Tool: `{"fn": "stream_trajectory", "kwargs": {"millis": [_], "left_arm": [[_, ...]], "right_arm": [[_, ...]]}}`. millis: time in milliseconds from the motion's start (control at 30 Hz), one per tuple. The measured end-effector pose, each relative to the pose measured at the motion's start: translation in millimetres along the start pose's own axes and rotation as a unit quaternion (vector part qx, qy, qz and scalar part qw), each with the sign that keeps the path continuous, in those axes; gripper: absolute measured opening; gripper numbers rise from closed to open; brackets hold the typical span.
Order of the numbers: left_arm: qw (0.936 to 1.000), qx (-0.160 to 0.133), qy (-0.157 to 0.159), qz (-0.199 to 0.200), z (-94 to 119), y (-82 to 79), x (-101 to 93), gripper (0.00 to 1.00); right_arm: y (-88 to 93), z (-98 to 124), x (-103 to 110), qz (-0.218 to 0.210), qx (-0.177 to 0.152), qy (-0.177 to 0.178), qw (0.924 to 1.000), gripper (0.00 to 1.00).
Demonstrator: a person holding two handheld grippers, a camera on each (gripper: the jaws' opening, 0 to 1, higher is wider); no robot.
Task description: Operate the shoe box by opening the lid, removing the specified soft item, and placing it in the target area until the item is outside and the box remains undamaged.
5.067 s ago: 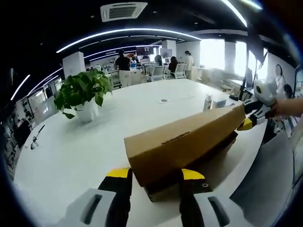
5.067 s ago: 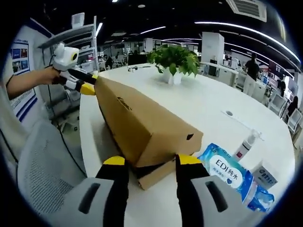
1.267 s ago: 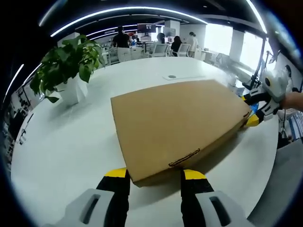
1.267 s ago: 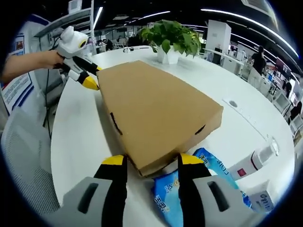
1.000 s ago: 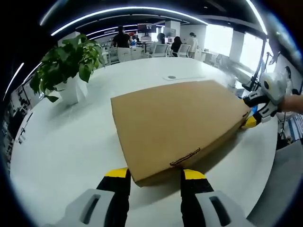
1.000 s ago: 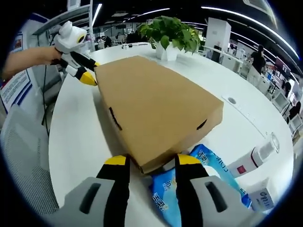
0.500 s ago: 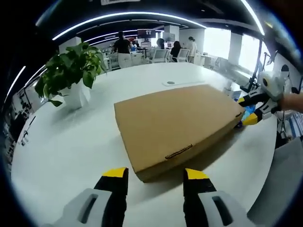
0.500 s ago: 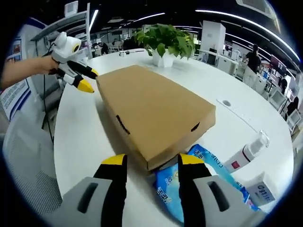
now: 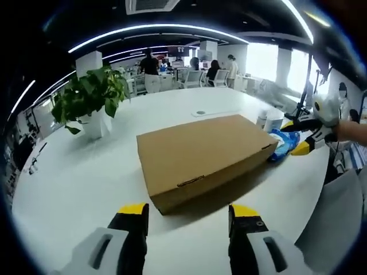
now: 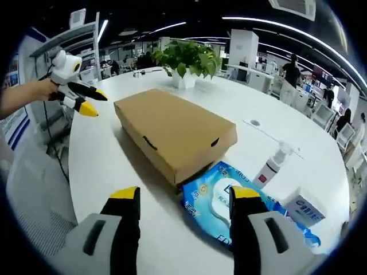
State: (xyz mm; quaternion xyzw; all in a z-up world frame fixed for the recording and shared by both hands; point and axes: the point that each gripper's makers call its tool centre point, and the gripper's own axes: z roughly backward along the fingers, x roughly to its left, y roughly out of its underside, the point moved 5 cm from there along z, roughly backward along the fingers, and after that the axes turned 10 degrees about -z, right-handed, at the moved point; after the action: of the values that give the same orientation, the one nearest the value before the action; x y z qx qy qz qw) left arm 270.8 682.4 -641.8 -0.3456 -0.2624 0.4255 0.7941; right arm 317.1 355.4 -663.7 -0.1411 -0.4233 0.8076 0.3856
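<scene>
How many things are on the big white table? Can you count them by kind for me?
Box: 1
Wipes pack: 1
Pump bottle: 1
Small white carton: 1
Potted plant: 1
Total: 5 that I can make out, not counting small far-off bits too tiny to tell.

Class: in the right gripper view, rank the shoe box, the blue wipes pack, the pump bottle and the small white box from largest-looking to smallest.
1. shoe box
2. blue wipes pack
3-4. pump bottle and small white box: look alike in size, so unranked.
</scene>
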Motion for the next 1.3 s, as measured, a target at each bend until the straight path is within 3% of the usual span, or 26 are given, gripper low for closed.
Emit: {"fn": "stream_trajectory", "kwargs": {"millis": [300,767,1167,1300], "left_arm": [[0.9992,-0.039,0.004,-0.008,18.7,-7.7,-23.9,0.69],[0.9982,-0.058,0.014,-0.009,36.7,-0.8,-61.2,0.82],[0.996,-0.081,0.035,-0.007,57.7,4.2,-87.8,0.99],[0.9949,-0.092,0.04,-0.001,64.1,4.8,-90.8,1.0]], "right_arm": [[17.3,46.1,-18.2,-0.032,-0.026,0.039,0.9984,0.67],[53.1,112.8,-25.2,-0.054,-0.038,0.081,0.9945,0.8],[71.9,142.7,-20.7,-0.065,-0.037,0.092,0.9929,0.92],[75.3,149.5,-19.0,-0.068,-0.039,0.096,0.9923,0.95]]}}
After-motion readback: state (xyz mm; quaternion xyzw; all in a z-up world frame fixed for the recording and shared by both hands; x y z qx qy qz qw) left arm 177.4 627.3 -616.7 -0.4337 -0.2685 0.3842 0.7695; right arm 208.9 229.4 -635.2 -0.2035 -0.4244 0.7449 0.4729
